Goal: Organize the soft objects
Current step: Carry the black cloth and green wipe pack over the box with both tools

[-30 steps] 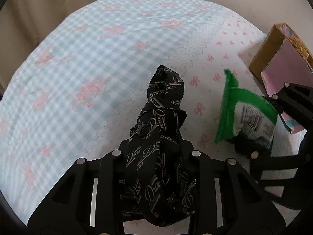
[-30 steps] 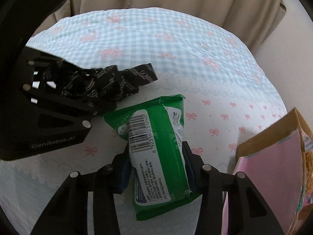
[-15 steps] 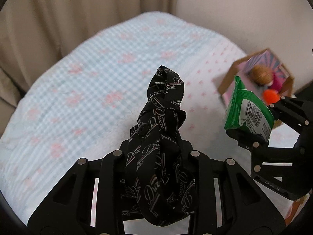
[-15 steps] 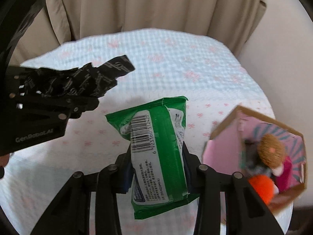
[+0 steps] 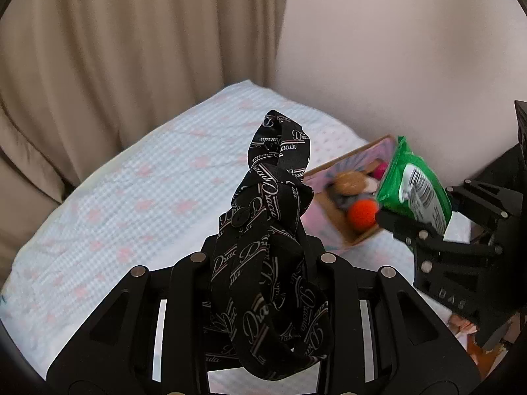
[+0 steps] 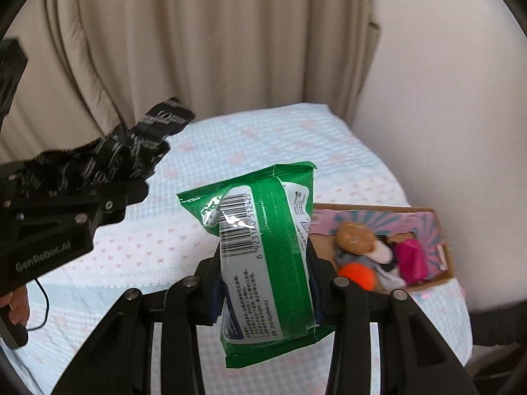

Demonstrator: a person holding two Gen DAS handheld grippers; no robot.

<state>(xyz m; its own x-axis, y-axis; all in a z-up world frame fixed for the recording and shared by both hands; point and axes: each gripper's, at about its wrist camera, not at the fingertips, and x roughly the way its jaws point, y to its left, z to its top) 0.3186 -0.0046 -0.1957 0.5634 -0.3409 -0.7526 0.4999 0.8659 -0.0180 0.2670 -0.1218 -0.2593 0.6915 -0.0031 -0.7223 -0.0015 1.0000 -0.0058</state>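
While one bed [image 6: 270, 138] under a checked cover carries one open cardboard box [image 6: 438, 273] of small soft toys, the two tongs hang above it, the left tongs [image 5: 263, 250] clenched on one black printed cloth [image 5: 273, 230], the right tongs [image 6: 263, 279] on one green wipes pack [image 6: 263, 247].

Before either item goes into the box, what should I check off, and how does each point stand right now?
1. Left tongs shut on black printed cloth: ok.
2. Right tongs shut on green wipes pack: ok.
3. Cardboard box open on top: ok.
4. Room left in box beside orange ball and plush toy: cannot tell.
5. Either item above the box: not ok.
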